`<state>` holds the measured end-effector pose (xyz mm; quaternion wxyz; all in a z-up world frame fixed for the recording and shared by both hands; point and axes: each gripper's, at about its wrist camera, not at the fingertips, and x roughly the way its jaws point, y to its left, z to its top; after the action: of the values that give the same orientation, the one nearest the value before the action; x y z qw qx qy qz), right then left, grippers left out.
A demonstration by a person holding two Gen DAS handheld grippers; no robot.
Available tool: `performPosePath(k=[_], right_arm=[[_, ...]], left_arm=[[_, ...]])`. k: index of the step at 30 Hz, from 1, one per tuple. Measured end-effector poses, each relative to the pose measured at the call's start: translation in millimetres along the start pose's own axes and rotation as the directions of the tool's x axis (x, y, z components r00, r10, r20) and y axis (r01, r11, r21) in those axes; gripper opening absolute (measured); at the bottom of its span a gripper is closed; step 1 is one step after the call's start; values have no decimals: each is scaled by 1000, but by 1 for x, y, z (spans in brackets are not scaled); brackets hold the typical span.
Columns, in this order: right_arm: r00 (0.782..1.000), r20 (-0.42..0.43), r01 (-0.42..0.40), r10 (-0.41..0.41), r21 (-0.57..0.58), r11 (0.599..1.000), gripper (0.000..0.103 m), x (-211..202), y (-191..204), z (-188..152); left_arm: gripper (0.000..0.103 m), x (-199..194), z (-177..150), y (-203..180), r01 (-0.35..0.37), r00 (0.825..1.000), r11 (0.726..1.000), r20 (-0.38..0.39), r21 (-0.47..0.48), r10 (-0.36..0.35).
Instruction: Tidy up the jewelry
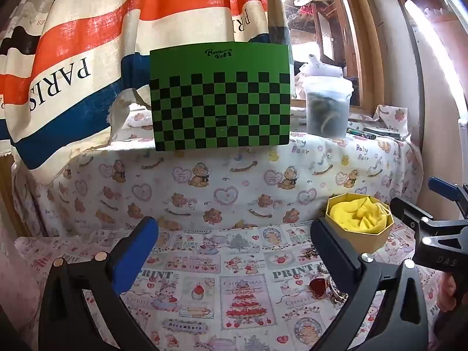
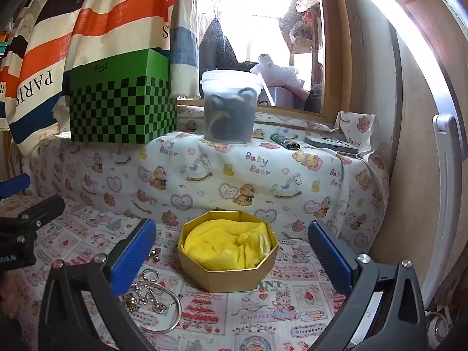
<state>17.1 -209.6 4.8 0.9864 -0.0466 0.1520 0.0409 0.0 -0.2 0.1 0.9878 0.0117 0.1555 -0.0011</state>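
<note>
A gold octagonal box point(image 2: 228, 275) lined with yellow cloth point(image 2: 225, 245) sits on the printed tablecloth, straight ahead of my right gripper point(image 2: 234, 251), which is open and empty. A pile of jewelry point(image 2: 152, 295) with a silver bangle point(image 2: 172, 318) and key rings lies left of the box, beside the right gripper's left finger. In the left wrist view the box point(image 1: 365, 239) is at the right, and a red heart piece point(image 1: 317, 286) lies by the right finger. My left gripper point(image 1: 234, 248) is open and empty over bare cloth.
A raised ledge behind carries a green checkered box point(image 1: 219, 99), a plastic tub point(image 2: 229, 108), a lighter point(image 2: 285, 143) and a phone point(image 2: 330, 144). A striped curtain point(image 1: 73, 58) hangs at the left. A wall point(image 2: 409, 175) closes the right side.
</note>
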Motion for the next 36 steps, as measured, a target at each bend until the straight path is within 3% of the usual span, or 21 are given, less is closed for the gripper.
performPosePath(k=[36], right_arm=[[1000,-12,3,-3,-1,1000,103,1,1,0]], left_arm=[[103,-1,0,2,1,1000,1000,3,-3,-1]])
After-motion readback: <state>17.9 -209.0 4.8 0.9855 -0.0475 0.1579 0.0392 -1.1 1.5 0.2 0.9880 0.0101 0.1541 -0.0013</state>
